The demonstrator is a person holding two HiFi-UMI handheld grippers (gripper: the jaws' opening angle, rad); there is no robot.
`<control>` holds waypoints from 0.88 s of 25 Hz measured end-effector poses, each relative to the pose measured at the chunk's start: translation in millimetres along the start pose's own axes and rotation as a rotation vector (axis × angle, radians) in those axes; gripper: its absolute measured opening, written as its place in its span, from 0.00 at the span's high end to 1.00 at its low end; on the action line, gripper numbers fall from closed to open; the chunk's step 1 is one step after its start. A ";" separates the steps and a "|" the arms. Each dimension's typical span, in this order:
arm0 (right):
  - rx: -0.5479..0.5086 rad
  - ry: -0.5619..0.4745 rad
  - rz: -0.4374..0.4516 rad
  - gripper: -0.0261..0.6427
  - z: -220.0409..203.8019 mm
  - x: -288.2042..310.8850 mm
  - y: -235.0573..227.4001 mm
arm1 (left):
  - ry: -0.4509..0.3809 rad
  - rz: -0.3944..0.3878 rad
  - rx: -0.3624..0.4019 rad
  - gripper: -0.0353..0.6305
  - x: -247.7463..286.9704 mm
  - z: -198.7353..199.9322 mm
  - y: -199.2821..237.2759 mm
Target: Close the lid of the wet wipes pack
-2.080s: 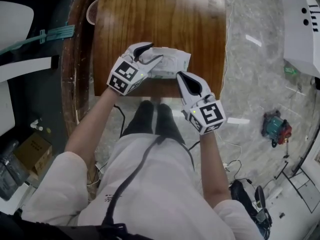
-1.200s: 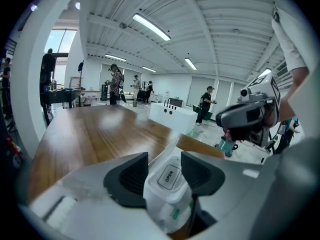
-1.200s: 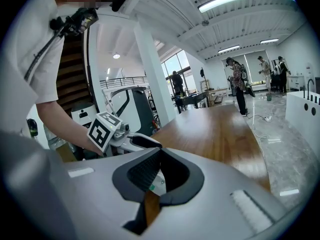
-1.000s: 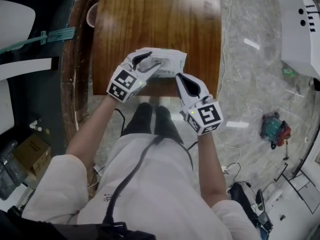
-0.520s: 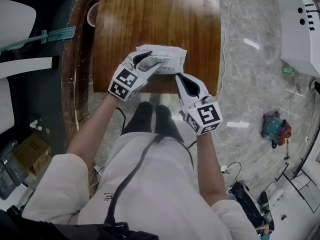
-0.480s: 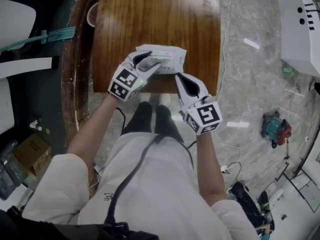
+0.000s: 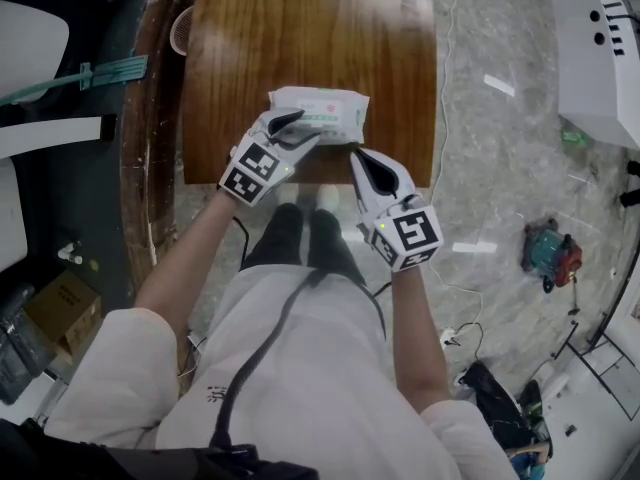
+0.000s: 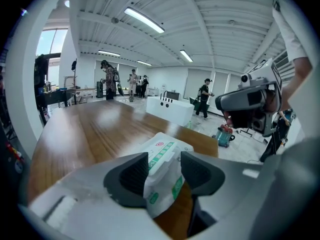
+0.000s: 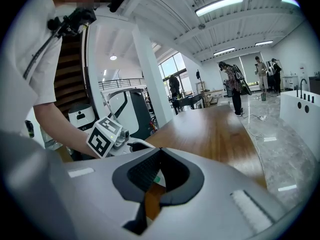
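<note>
Now the left gripper (image 8: 164, 170) clamps the near end of the wet wipes pack (image 7: 328, 111) on the table (image 7: 300, 28); the right gripper (image 9: 159, 173) is closed, holding nothing.

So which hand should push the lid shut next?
Probably the right. The left gripper is clamped on the wet wipes pack, steadying it on the table. The right gripper is shut, empty and right beside the pack, free to press.
</note>
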State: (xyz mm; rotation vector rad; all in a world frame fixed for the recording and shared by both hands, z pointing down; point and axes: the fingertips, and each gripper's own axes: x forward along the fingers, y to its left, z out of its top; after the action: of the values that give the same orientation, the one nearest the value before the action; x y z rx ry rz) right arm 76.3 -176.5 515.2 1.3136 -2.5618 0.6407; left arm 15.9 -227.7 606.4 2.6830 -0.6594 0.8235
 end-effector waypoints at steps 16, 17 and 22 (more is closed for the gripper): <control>0.012 0.001 -0.031 0.95 -7.6 -11.8 2.8 | 0.124 -0.041 0.139 0.63 12.8 -16.6 -24.7; 0.014 0.001 -0.032 0.95 -8.1 -12.5 3.2 | 0.134 -0.042 0.153 0.63 14.2 -17.4 -26.6; 0.016 0.002 -0.033 0.95 -8.2 -14.1 4.6 | 0.174 -0.049 0.141 0.62 18.8 -23.0 -27.1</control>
State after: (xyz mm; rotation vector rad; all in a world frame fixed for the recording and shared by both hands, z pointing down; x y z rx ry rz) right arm 80.7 -160.1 516.2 1.3567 -2.5333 0.6575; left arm 32.4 -202.4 632.9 2.6973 -0.5109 1.1130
